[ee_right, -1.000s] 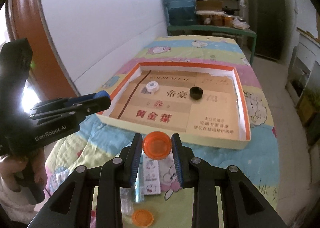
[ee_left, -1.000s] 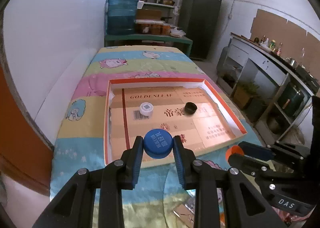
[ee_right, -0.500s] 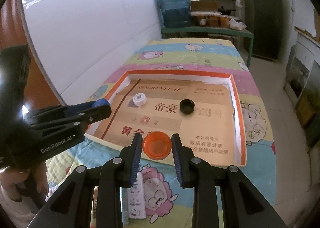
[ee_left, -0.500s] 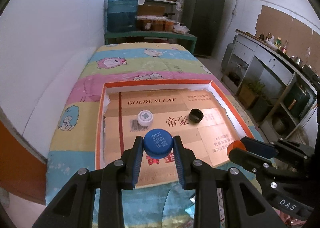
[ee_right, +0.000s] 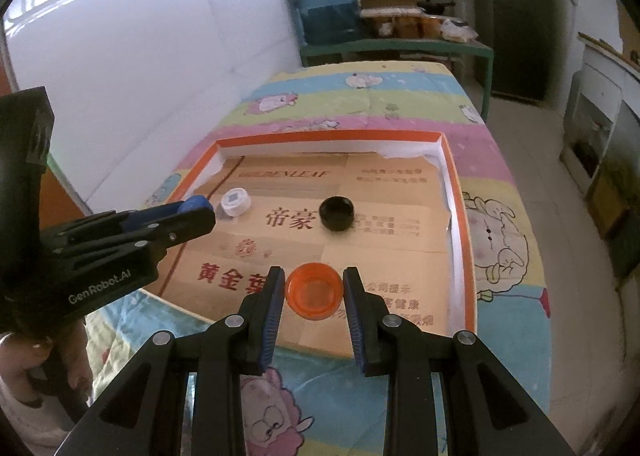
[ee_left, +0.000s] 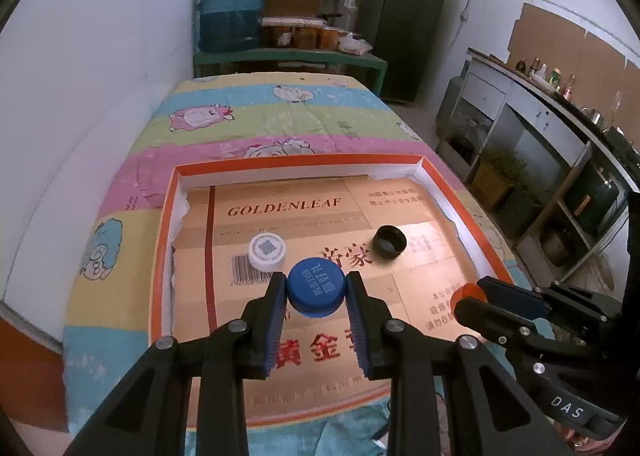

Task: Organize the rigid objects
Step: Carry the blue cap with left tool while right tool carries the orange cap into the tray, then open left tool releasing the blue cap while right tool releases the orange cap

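Round plastic bottle caps: 4 — 1 blue, 1 orange, 1 white, 1 black | shallow orange-rimmed cardboard tray: 1 | black two-finger grippers: 2 | large blue water jug: 1

A bed covered by a striped cartoon-print quilt fills mid-frame — on it, centre frame, rests a shallow orange-rimmed cardboard tray, its far rim well short of the bed's far end.
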